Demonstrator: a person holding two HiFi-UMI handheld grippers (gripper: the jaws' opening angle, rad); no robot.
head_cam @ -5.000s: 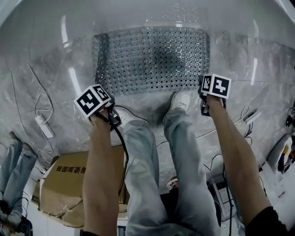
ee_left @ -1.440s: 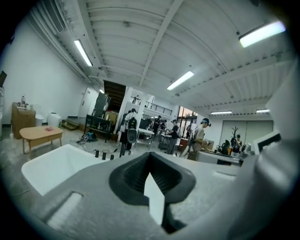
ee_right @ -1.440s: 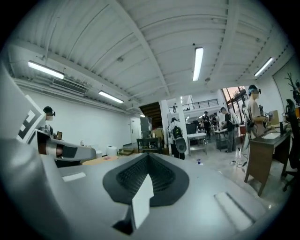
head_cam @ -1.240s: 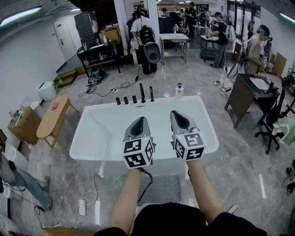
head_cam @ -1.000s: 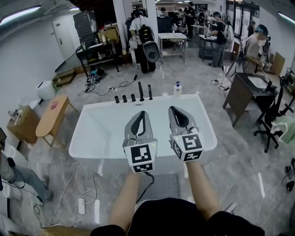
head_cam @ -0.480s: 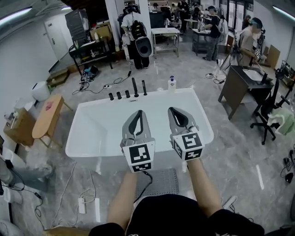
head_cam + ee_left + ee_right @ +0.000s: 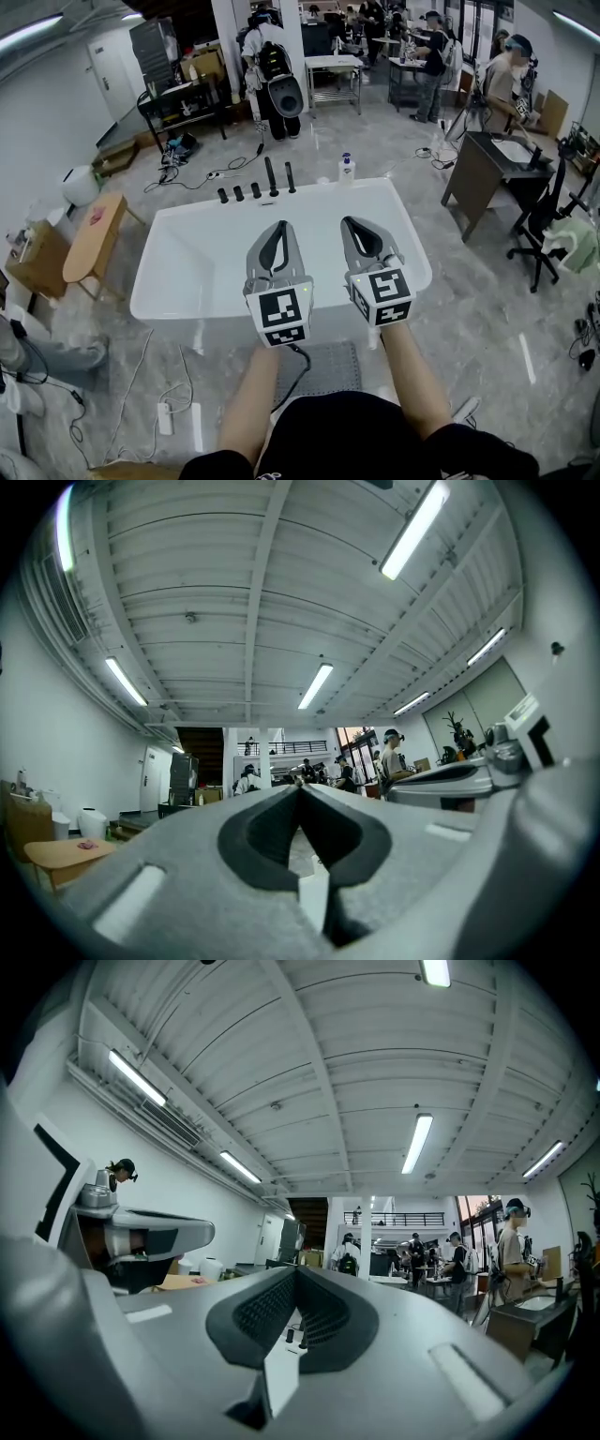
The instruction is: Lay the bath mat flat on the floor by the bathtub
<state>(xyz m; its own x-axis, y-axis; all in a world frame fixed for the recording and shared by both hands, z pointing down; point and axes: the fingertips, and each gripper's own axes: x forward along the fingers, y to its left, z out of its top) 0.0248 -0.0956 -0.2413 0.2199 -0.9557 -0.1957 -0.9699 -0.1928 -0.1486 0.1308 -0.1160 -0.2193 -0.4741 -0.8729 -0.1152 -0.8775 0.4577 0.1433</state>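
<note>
- the left gripper point(image 7: 279, 226) has its jaws together on nothing; the left gripper view point(image 7: 299, 786) shows only ceiling lights and distant people past their tips.
- the right gripper point(image 7: 349, 222), just beside it, is likewise closed and empty; the right gripper view point(image 7: 296, 1267) catches the taps point(image 7: 289, 1334) in the gap below its tips.
- only the head view shows the bath mat point(image 7: 330, 367): below and behind both sets of jaws, flat on the marble floor point(image 7: 487, 309).
- the white bathtub point(image 7: 202, 246) lies under and ahead of the jaws, in a busy workshop.
- the mat's visible part runs along the tub's near side; its near edge is hidden by the person.
</note>
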